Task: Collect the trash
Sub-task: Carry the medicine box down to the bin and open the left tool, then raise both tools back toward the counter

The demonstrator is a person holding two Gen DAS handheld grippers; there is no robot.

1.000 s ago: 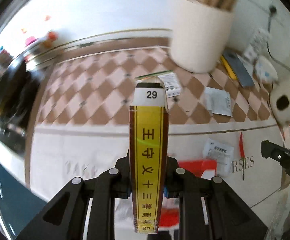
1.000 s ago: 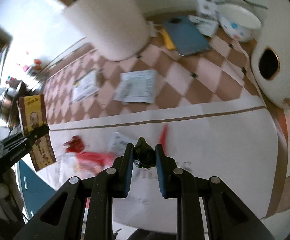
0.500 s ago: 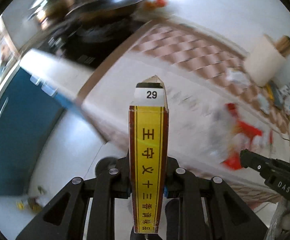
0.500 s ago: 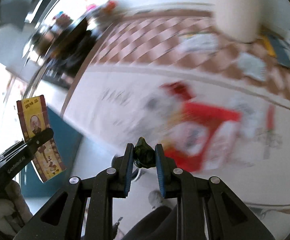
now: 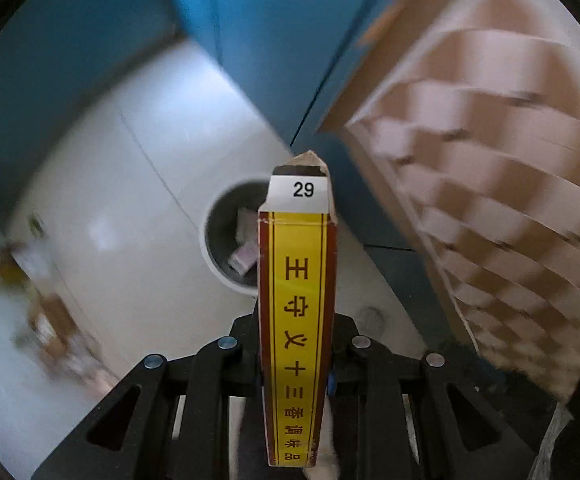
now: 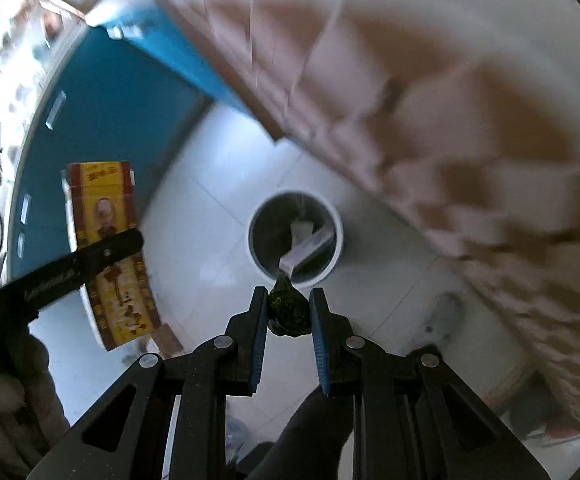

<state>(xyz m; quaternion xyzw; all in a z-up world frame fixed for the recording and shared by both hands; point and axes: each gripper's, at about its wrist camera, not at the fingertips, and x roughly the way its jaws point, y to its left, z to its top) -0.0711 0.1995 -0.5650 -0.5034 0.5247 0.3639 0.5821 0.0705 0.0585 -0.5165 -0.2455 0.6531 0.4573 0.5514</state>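
My left gripper [image 5: 296, 372] is shut on a tall yellow and dark red carton [image 5: 297, 320] marked 29, held upright above the floor. The carton also shows at the left of the right wrist view [image 6: 108, 248]. My right gripper [image 6: 289, 312] is shut on a small dark green crumpled scrap [image 6: 288, 310]. A round white trash bin [image 6: 332, 256] stands on the floor below, holding a few boxes; the left wrist view shows it [image 5: 214, 256] just behind the carton.
The checkered tablecloth [image 6: 430, 120] hangs down at the right. A blue cabinet [image 5: 274, 40] stands behind the bin. Blurred litter [image 5: 46, 320] lies on the white tiled floor at the left.
Both grippers have swung away from the tabletop and down toward the floor, keeping hold of the carton and the scrap. The trash bin has come into both views.
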